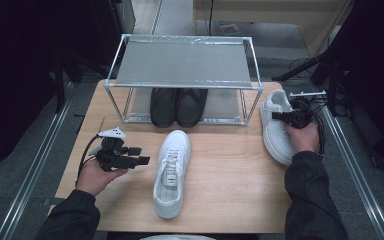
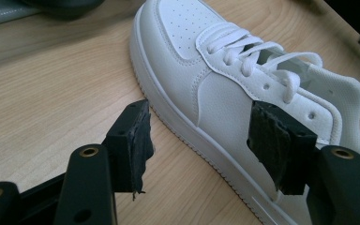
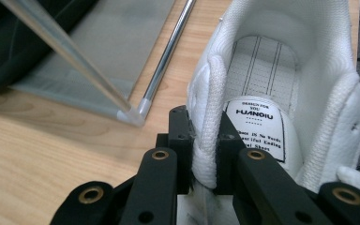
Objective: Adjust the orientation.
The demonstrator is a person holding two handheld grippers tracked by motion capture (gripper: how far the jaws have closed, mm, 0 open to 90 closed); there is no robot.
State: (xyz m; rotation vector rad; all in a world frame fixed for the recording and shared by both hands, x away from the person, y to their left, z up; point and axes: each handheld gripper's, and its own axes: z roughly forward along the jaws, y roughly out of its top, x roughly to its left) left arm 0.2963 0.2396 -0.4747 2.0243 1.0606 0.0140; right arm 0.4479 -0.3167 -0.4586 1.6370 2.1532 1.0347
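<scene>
Two black two-jaw tools work at a pale wooden surface (image 1: 220,170), one in each of a person's hands. The right tool (image 3: 205,150) is pinched on the padded collar of a white leather-look lace-up sneaker (image 3: 281,93), one jaw outside the shoe and one inside, with the collar squeezed thin between the pads. This shoe sits near the surface's right edge in the high view, beside the end of a shoe rack. The left tool (image 2: 201,140) has its jaws spread and grips nothing; it hovers just beside a second white sneaker (image 2: 215,84), which lies near the middle of the surface with its toe towards the rack.

Judging by its look, the sneaker is light, with a stiff rubbery sole and a soft, yielding upper. The collar or heel rim seems the best hold: it compresses and offers an edge, whereas the smooth sides may slip. Held by one side of the collar, the shoe will likely hang and swing.

By count there are two white sneakers, two dark slip-on shoes (image 1: 178,106) side by side on the lower shelf, and one metal-framed rack with grey shelves (image 1: 180,62), its upper shelf bare.
</scene>
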